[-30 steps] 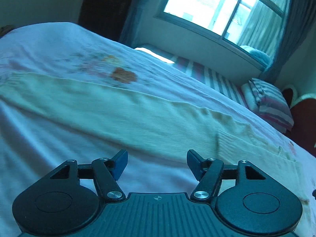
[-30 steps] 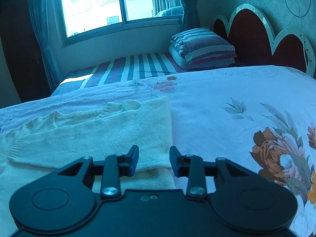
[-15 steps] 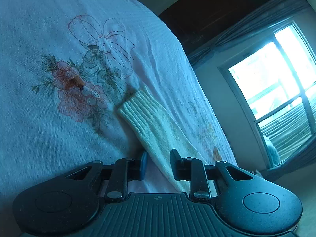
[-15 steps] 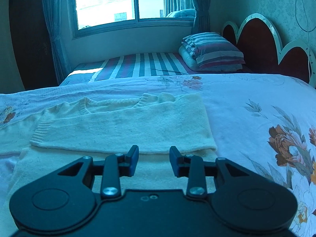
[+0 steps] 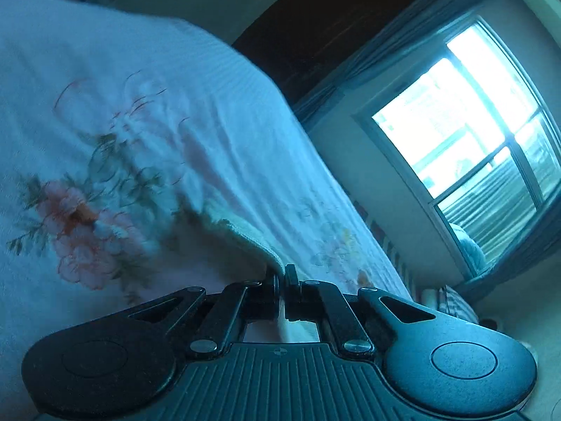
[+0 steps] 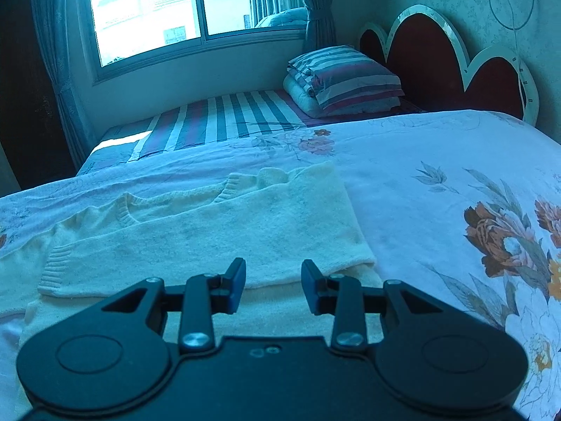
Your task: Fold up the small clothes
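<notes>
Now | left gripper (image 5: pixel 281 275) clamps sweater sleeve (image 5: pixel 242 235) | right gripper (image 6: pixel 272 275) parted, empty | writing: unreadable

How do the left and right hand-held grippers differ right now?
The left hand-held gripper is shut on the cream knitted sweater's sleeve; the right hand-held gripper stands open, holding nothing. The left's view is tilted, the right's level. Both are black, over the floral bedspread.

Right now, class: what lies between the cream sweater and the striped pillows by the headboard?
In the right wrist view, floral bedspread lies beyond the cream sweater, then striped sheet running up to the striped pillows.
</notes>
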### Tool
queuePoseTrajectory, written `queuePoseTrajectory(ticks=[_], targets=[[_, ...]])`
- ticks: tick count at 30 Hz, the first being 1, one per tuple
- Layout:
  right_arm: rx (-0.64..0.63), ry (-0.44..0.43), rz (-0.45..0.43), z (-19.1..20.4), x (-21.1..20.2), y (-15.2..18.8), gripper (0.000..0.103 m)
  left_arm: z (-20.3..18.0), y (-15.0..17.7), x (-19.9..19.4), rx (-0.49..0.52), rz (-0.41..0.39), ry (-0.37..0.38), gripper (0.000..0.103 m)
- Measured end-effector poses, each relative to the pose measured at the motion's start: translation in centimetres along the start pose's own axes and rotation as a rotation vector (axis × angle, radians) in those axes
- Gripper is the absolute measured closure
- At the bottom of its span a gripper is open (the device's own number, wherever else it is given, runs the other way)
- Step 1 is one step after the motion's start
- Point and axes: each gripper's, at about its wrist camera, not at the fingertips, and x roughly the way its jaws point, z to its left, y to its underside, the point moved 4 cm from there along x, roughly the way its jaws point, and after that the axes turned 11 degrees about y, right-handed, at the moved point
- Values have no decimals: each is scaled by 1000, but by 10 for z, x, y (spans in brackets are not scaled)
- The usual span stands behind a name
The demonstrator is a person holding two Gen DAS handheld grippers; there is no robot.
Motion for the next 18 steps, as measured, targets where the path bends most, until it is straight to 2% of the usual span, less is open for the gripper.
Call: queuePoseTrajectory(ticks=[3,8,11,16,18], targets=[[12,7,0,-12,5,-1,68,-48,10,11,105,13,41,101],[15,-20,-7,-26,20,-5,68,-137,57,37,256,80,124,101],[26,-52,-2,-38,29,-11,68,-192,101,50,360,151,166,101],[28,-108,2,-60,37,-21,68,-263,180,73,459,265,199,101],[22,-113,-4,-70,38,-25,68,-288,215,54,492,288,221,101]])
